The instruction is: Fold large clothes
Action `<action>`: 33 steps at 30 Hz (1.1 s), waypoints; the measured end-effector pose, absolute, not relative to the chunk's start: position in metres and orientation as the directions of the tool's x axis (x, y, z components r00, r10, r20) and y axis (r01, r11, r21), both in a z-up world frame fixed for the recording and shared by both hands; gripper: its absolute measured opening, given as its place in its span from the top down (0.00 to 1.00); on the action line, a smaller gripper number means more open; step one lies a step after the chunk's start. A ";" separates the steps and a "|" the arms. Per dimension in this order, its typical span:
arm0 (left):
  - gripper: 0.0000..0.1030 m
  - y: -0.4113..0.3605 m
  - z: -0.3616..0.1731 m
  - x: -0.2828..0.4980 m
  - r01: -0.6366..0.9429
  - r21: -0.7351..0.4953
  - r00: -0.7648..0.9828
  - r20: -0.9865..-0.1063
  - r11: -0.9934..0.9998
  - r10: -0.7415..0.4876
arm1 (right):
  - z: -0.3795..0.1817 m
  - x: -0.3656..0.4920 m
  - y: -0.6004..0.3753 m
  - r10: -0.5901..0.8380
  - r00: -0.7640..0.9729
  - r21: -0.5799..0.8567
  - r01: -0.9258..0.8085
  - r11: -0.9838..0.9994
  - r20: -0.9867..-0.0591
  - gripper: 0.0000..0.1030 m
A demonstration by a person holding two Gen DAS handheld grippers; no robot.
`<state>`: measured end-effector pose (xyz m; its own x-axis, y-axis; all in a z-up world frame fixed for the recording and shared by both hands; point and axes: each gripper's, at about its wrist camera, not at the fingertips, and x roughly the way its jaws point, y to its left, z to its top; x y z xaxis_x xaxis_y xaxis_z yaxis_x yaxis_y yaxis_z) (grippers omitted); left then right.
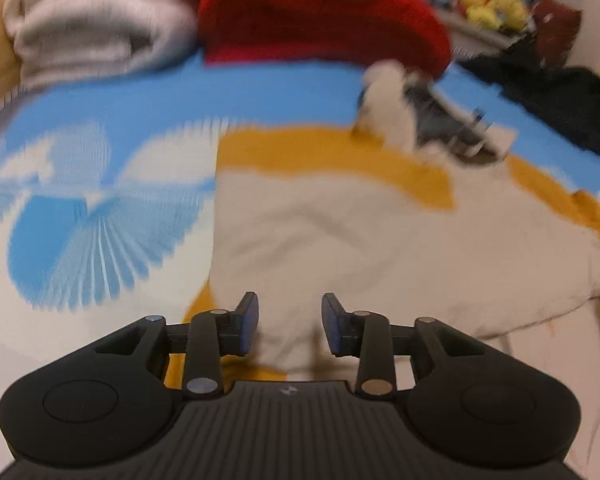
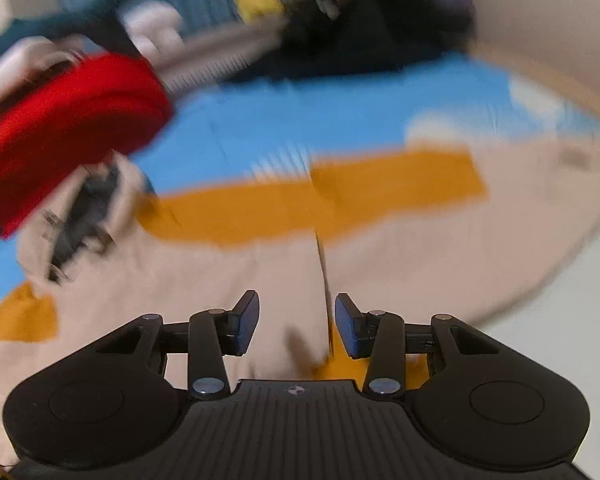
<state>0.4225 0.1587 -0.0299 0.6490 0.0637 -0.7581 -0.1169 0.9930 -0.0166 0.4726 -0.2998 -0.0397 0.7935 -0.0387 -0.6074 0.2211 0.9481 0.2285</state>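
A large cream garment (image 1: 380,240) with a mustard-orange band (image 1: 320,152) lies spread on a blue-and-white bed sheet (image 1: 100,208). My left gripper (image 1: 290,324) hovers low over its near edge. The jaws stand apart, and cream cloth shows in the gap without either pad pressing on it. My right gripper (image 2: 296,324) is open above the same garment (image 2: 400,264), near a seam or fold line running away from it. Each view shows the other gripper, blurred, in a pale-covered hand: the right one (image 1: 460,132) and the left one (image 2: 80,220).
A folded red item (image 1: 320,12) and a rolled whitish blanket (image 1: 92,28) sit at the far side of the bed. Dark clothes (image 1: 560,92) are piled at the far right, with yellow plush toys (image 1: 488,0) behind. Both views are motion-blurred.
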 end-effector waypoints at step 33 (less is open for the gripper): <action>0.58 0.087 0.000 0.375 0.038 -0.016 0.783 -0.620 0.999 -0.040 | -0.035 0.382 -0.567 -0.248 0.865 0.379 0.427 0.821 -0.436 0.91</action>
<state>0.3749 0.0866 0.0004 0.7834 -0.0397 -0.6202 0.0380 0.9992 -0.0159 0.3822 -0.5666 -0.0347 0.8650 -0.2485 -0.4359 0.4267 0.8214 0.3785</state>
